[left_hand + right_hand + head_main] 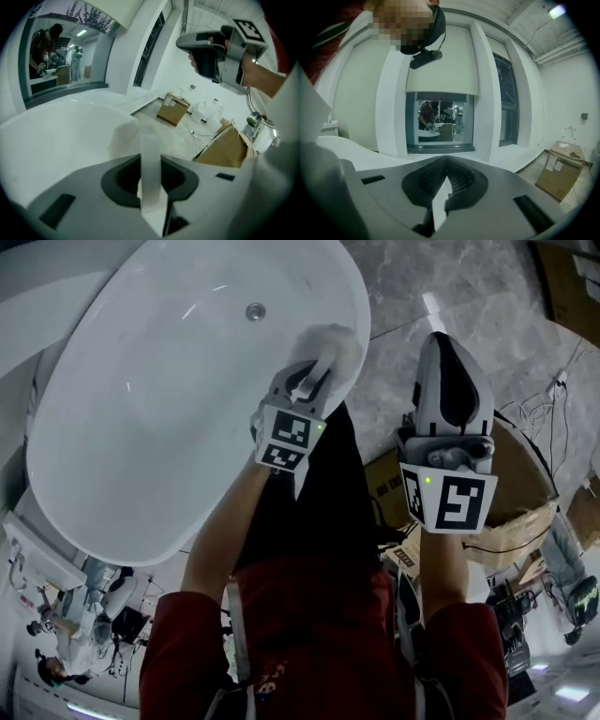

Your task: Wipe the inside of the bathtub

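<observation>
Marble floor [398,296], white bathtub [141,409]: left tool [314,373] pinches a white cloth [330,345] against the tub's near rim for wiping; right tool [448,348] hangs aside, closed, empty.

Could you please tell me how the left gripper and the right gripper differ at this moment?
The left gripper is shut on a white cloth; the right gripper is shut on nothing. The left gripper is at the bathtub's rim; the right gripper hangs over the marble floor beside it. Both are grey, of the same build.
</observation>
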The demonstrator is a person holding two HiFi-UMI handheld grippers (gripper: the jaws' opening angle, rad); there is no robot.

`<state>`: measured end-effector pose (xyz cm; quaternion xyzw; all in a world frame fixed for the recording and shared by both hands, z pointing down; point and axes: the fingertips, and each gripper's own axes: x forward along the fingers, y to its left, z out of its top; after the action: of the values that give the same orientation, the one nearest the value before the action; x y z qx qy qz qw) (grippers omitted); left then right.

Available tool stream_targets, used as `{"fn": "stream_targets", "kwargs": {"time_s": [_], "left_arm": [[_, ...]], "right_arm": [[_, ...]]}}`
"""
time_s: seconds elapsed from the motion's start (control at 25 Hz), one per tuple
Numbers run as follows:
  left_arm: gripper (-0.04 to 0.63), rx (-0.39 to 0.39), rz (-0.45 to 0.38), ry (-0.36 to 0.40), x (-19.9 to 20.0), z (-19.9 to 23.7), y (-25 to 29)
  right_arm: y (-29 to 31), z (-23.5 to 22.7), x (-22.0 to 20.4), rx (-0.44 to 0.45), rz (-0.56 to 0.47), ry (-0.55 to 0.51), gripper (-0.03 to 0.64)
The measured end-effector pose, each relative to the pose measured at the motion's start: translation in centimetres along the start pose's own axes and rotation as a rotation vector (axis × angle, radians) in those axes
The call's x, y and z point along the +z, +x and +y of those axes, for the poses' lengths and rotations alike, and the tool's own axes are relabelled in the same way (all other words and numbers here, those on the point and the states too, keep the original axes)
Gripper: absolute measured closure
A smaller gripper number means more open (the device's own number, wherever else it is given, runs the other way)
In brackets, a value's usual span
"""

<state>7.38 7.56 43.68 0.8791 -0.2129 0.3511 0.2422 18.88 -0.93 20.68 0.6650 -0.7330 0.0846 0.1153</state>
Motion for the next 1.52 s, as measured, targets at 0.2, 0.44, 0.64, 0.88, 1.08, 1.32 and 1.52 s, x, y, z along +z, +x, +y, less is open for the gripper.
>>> {"fn": "stream_targets", "kwargs": {"time_s": [0.2,0.44,0.64,0.88,1.08,1.32,1.52], "left_arm": [[0.505,0.032,0.059,-0.049,-2.9,1.4,3.1],[0.505,0.028,0.074,-0.034,-3.5,1.6,4.6],[0.505,0.024,0.092,-0.038,-4.6,2.3,5.8],[0.505,0.062,0.121,-0.063,-7.0,3.9,8.2],[0.506,0.081,0.162,-0.098,-10.3,6.3,10.9],[0.506,0.108,0.2,-0.127,-14.3,9.4,14.5],[0.506,0.144,0.238,-0.148,-17.0,11.5,17.7]], "right_arm": [[1.0,-0.2,-3.2,0.039,0.026,0.018,0.604],[1.6,-0.1,-5.7,0.075,0.037,0.027,0.604],[2.8,0.7,-8.0,0.108,0.048,0.032,0.604],[4.6,1.5,-10.2,0.151,0.057,0.031,0.604],[6.3,2.2,-12.2,0.184,0.084,0.018,0.604],[8.6,3.2,-15.3,0.235,0.103,0.023,0.604],[10.3,3.4,-16.8,0.275,0.099,0.042,0.604]]}}
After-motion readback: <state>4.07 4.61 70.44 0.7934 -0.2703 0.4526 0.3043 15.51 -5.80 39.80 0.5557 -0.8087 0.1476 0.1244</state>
